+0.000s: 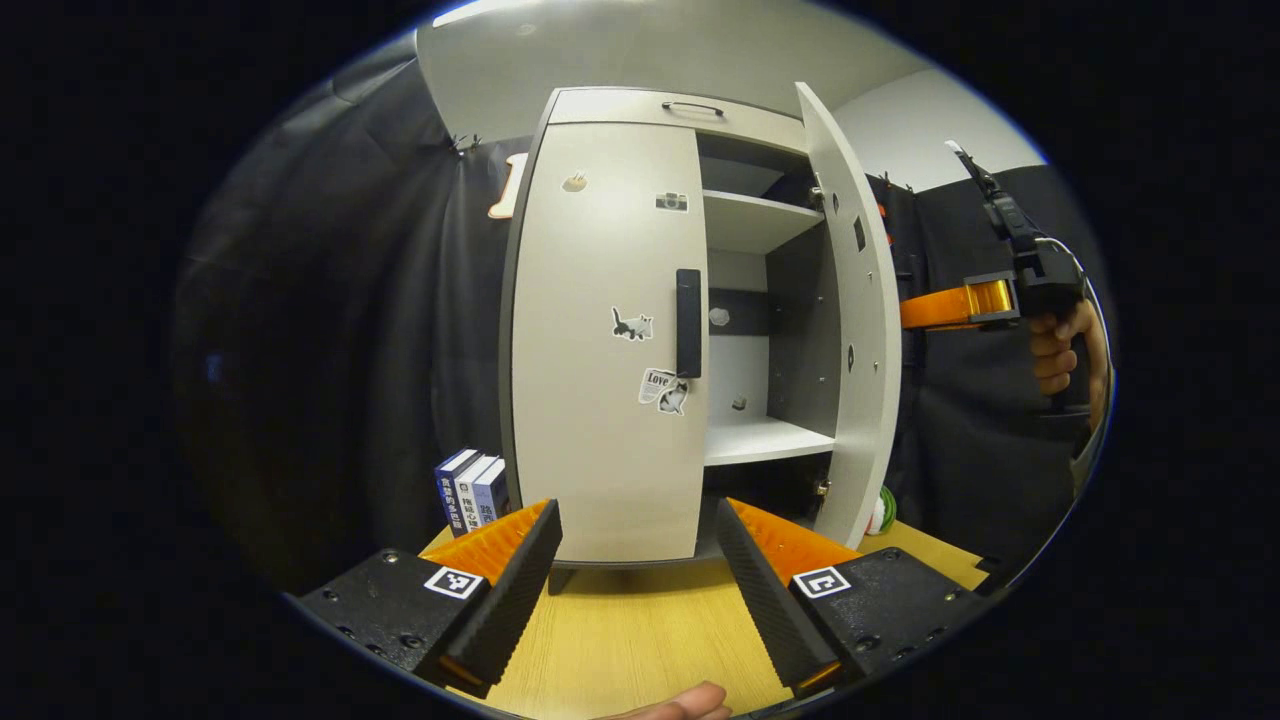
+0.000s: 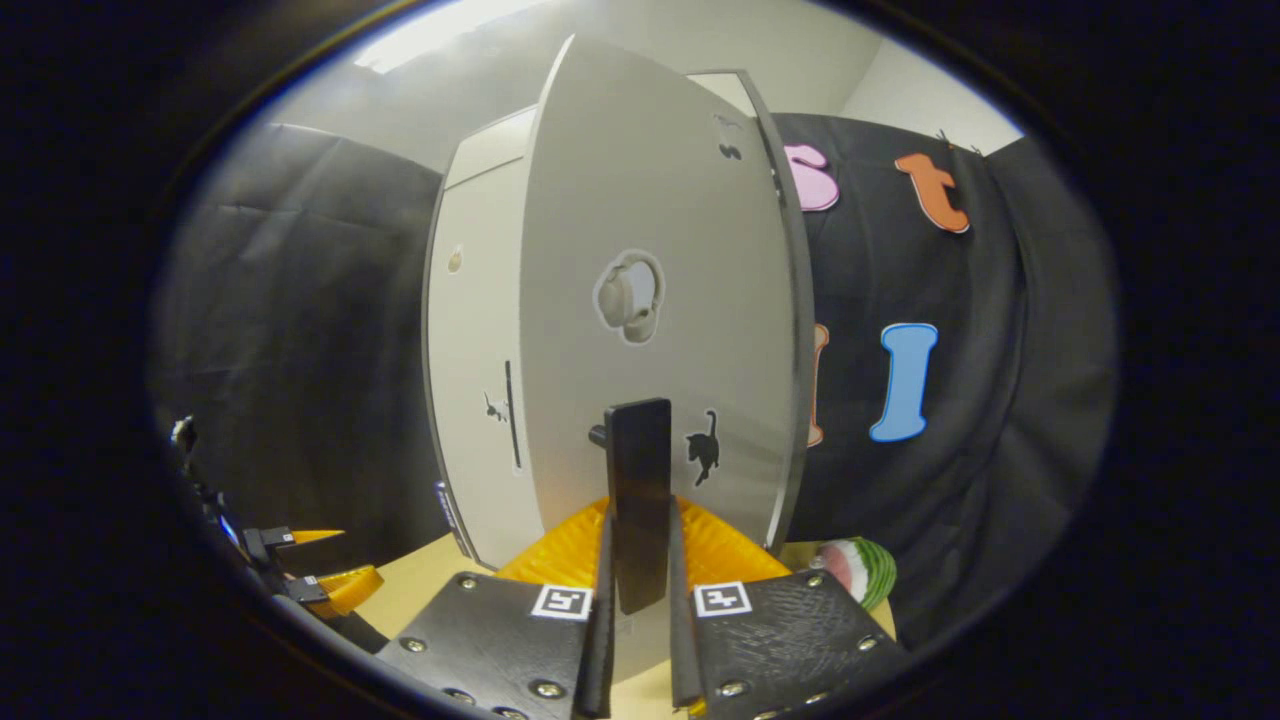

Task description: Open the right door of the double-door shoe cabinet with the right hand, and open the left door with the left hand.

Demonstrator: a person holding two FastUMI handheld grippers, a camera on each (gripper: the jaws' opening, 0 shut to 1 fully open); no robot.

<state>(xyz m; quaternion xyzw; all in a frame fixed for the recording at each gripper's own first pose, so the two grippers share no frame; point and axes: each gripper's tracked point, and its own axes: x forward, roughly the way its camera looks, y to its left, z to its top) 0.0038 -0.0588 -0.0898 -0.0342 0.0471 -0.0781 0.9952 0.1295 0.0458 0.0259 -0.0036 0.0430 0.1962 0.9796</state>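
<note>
Now your left tongs (image 1: 635, 560) gape empty above the counter (image 1: 640, 640); the left door (image 1: 600, 340) is shut, its upright handle (image 1: 688, 322) dead ahead, slightly right. Right tongs (image 2: 640, 600) clamp the right door's handle (image 2: 638, 480), door (image 2: 650, 300) swung open.

Black screw-studded tongs (image 2: 640, 640) with square coded marker tags, ribbed pads (image 1: 765, 590), thin black cable.

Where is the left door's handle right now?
In the left gripper view, the handle sits on the closed left door's right edge, beside the open compartment and above the left gripper's spread fingers.
</note>
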